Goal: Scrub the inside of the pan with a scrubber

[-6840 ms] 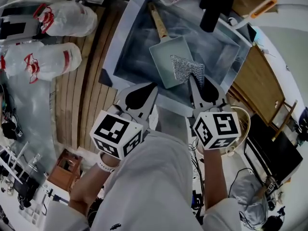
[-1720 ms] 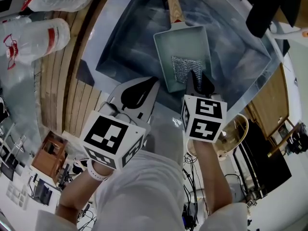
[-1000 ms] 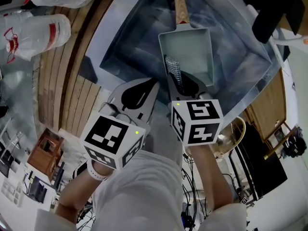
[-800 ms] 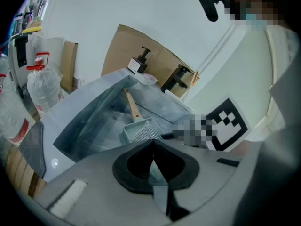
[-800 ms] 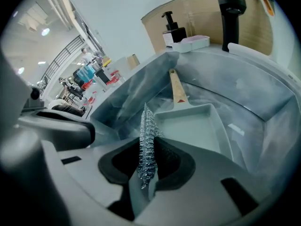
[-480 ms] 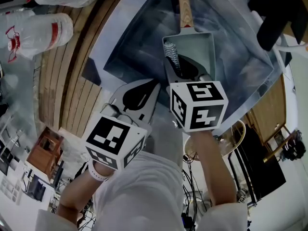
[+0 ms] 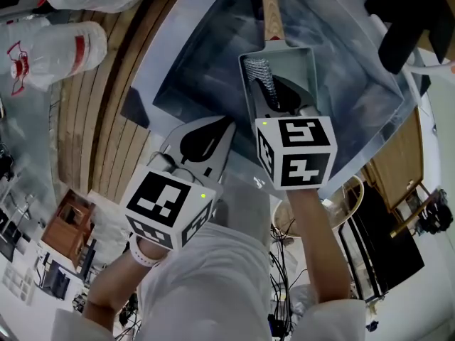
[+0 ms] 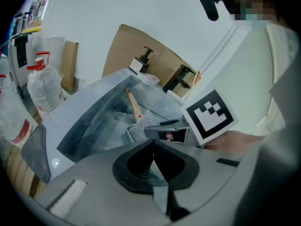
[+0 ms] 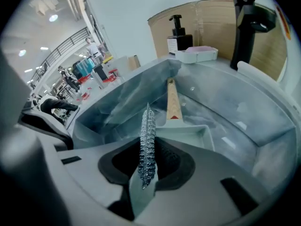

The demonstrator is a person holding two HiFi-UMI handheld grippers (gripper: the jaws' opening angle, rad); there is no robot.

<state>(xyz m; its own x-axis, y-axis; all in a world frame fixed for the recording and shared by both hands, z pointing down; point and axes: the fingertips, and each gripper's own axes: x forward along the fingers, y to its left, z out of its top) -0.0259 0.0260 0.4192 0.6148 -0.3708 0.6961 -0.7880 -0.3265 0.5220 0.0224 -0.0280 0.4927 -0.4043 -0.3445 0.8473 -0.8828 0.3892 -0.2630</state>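
A grey rectangular pan (image 7: pixel 295 69) with a wooden handle (image 7: pixel 269 9) lies in the steel sink (image 7: pixel 192 55). My right gripper (image 7: pixel 272 94) is shut on a steel mesh scrubber (image 7: pixel 259 77), held edge-on against the pan's left inner side. In the right gripper view the scrubber (image 9: pixel 147 145) stands upright between the jaws, with the pan (image 9: pixel 188 135) and its handle (image 9: pixel 172 102) beyond. My left gripper (image 7: pixel 226 123) hangs shut and empty over the sink's near rim, left of the pan. From the left gripper view, its shut jaws face the scrubber (image 8: pixel 141 128) and the right gripper (image 8: pixel 164 133).
Two clear plastic bottles (image 7: pixel 50 48) lie on the wooden counter left of the sink. A black faucet (image 7: pixel 409 20) stands at the sink's far right. A soap dispenser (image 9: pixel 178 36) and a pink tray (image 9: pixel 197 54) sit behind the sink.
The scrubber lay flat at the pan's near end; it is now turned edge-on and has moved farther along the pan's left side with my right gripper. The left gripper stays put.
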